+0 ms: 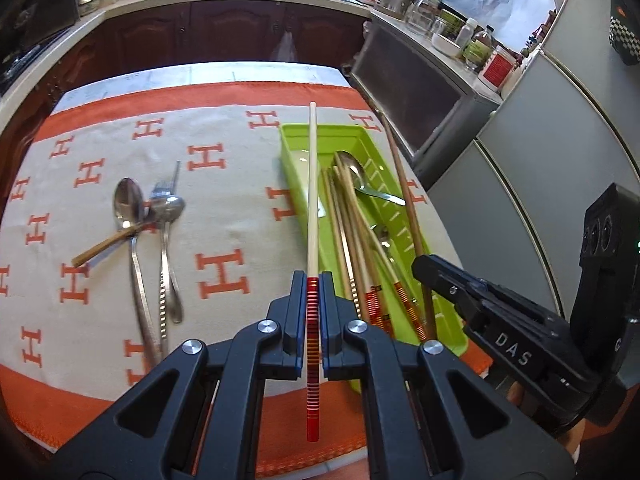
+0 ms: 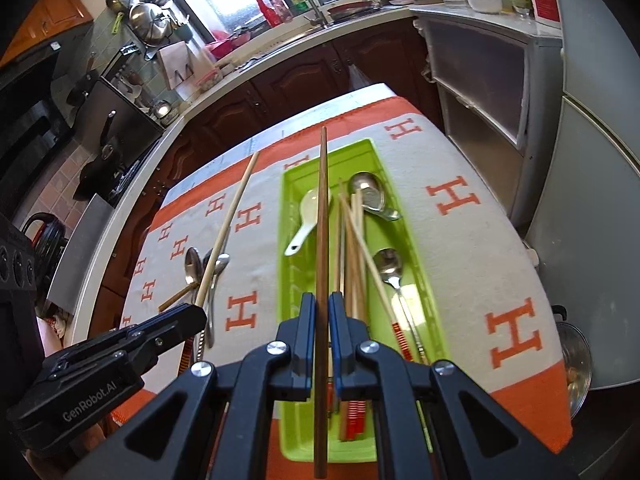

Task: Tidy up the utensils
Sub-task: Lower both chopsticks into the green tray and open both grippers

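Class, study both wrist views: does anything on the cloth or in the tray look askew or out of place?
Yes. In the green tray the chopsticks cross each other at angles rather than lying parallel. On the cloth, the loose spoons lie overlapped in a pile with a wooden-handled utensil slanting across them.

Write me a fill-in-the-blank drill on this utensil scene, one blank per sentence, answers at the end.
1. The left gripper is shut on a pale ____ with red bands.
2. The right gripper holds a dark chopstick above the ____ tray.
3. The white ceramic spoon lies ____ the tray.
4. Metal spoons wait on the ____.

Answers: chopstick; green; inside; cloth
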A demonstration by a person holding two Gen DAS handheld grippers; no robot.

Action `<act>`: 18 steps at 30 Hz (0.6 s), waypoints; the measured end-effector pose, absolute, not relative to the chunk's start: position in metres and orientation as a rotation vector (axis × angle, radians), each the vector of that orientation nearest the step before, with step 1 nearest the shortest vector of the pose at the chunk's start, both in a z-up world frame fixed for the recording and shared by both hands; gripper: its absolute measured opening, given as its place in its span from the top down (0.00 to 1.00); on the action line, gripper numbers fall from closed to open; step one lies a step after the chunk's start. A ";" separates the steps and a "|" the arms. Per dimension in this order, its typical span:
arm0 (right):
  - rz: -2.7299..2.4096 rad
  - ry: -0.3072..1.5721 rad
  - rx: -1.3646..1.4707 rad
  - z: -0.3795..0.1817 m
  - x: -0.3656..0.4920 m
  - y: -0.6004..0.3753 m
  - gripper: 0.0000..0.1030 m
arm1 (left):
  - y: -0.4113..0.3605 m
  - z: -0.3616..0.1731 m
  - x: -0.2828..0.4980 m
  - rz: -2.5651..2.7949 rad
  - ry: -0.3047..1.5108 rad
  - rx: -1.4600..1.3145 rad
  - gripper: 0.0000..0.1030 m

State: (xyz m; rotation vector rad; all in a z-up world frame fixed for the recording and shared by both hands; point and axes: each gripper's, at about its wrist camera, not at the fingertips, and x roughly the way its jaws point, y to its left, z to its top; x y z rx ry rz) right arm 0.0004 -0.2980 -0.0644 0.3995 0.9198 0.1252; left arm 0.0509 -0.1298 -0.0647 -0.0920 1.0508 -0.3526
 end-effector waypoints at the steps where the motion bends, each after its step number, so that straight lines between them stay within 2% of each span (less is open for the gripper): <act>1: 0.121 0.926 0.398 -0.067 0.002 -0.302 0.94 | -0.135 -0.066 0.053 -0.358 1.056 -0.094 0.97; 18: 0.129 1.029 0.349 -0.092 0.038 -0.312 0.92 | -0.168 -0.126 0.092 -0.377 1.264 -0.191 0.96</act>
